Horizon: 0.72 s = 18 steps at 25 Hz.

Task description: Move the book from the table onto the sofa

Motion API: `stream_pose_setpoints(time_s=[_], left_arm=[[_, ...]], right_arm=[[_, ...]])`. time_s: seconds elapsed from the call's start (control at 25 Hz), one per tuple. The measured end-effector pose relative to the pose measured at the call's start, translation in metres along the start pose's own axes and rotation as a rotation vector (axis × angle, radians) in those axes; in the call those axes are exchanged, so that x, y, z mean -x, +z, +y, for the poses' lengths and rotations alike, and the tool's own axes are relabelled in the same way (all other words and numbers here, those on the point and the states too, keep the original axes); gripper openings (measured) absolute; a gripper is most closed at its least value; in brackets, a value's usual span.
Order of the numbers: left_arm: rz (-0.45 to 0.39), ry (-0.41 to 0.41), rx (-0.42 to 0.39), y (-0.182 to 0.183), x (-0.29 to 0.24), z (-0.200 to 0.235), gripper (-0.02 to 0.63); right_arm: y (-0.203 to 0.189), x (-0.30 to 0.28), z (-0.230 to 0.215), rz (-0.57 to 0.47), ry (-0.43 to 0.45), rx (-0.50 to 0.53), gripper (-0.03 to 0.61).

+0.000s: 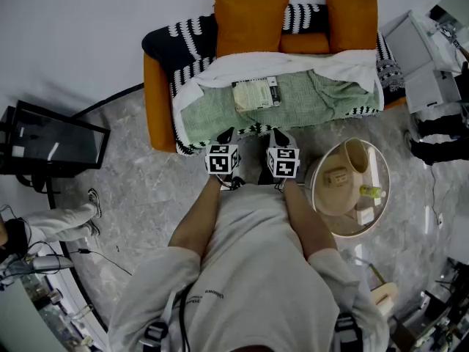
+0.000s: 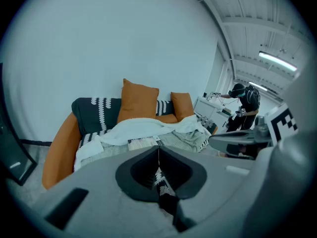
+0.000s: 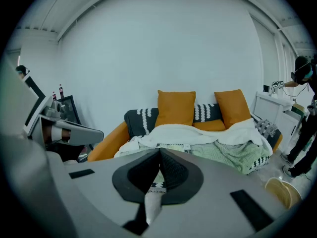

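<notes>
The book (image 1: 256,94) lies flat on the sofa (image 1: 152,108), on the green blanket (image 1: 311,107) near the middle of the seat. My left gripper (image 1: 225,138) and right gripper (image 1: 279,138) hang just before the seat's front edge, both with jaws pressed together and nothing between them. I judge that the placing is done, so the next move only needs me to draw both grippers back.

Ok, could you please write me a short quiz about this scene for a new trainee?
1. True or false: the book lies on the sofa.
2. The left tool and the right tool are: A open; B shut and empty; C shut on the book.
3. Fill in: the blanket under the book is ___ in colour.
Key: 1 true; 2 B; 3 green.
</notes>
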<state>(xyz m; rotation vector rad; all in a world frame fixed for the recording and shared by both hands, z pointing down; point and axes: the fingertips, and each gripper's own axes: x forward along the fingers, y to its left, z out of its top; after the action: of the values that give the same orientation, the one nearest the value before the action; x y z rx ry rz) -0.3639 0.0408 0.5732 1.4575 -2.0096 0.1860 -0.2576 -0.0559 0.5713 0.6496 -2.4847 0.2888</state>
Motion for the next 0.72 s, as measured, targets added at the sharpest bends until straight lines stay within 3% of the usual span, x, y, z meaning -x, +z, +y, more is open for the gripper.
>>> stream_pose_setpoints(time_s=[0.72], left_arm=[[0.039,0.013,-0.016,-0.016,0.001,0.008,0.011]], right_arm=[[-0.001,-0.004,0.002,0.018,0.008,-0.001,0.008]])
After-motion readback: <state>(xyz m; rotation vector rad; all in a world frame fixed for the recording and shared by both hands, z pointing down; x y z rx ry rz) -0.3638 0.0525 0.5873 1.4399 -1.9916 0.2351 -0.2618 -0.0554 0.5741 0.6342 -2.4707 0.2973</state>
